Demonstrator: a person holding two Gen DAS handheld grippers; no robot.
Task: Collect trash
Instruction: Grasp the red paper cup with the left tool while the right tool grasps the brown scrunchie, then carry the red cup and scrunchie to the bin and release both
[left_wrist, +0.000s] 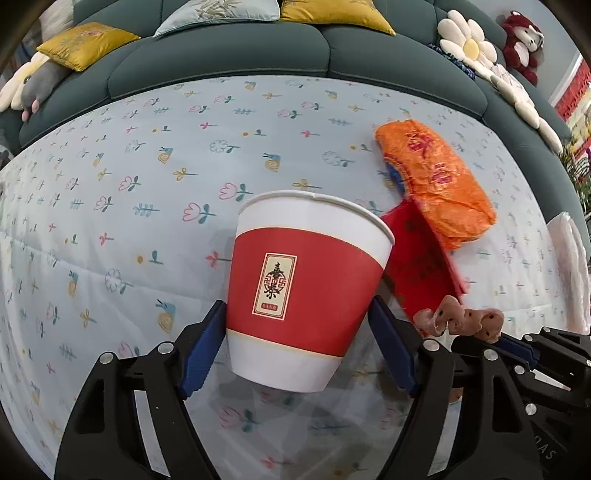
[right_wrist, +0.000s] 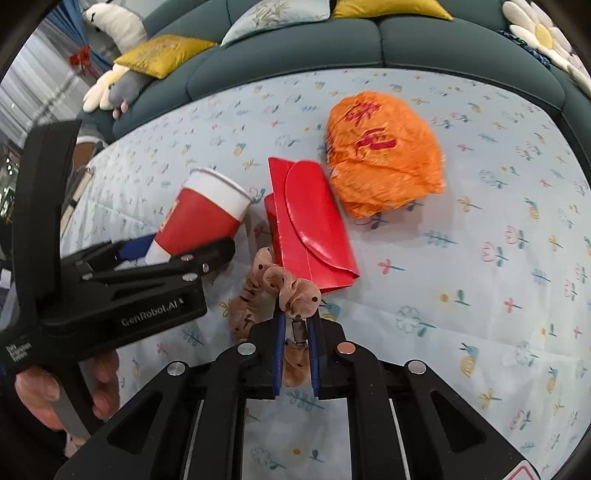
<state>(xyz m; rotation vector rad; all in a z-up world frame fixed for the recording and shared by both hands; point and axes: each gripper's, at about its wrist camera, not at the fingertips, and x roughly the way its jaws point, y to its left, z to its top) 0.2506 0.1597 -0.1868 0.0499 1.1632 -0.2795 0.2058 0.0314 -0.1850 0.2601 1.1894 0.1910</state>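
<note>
A red-and-white paper cup leans on the flowered bedsheet, its mouth pointing away from me. My left gripper is shut on the cup's lower half, a blue pad pressing each side. In the right wrist view the same cup tilts towards a red envelope. My right gripper is shut on a brown dotted scrunchie, whose loose loops bulge out past the fingertips. The scrunchie also shows at the lower right of the left wrist view.
An orange plastic bag lies beyond the red envelope. A dark teal headboard with yellow cushions and plush toys rims the bed. Something white lies at the right edge. A person's hand holds the left gripper's handle.
</note>
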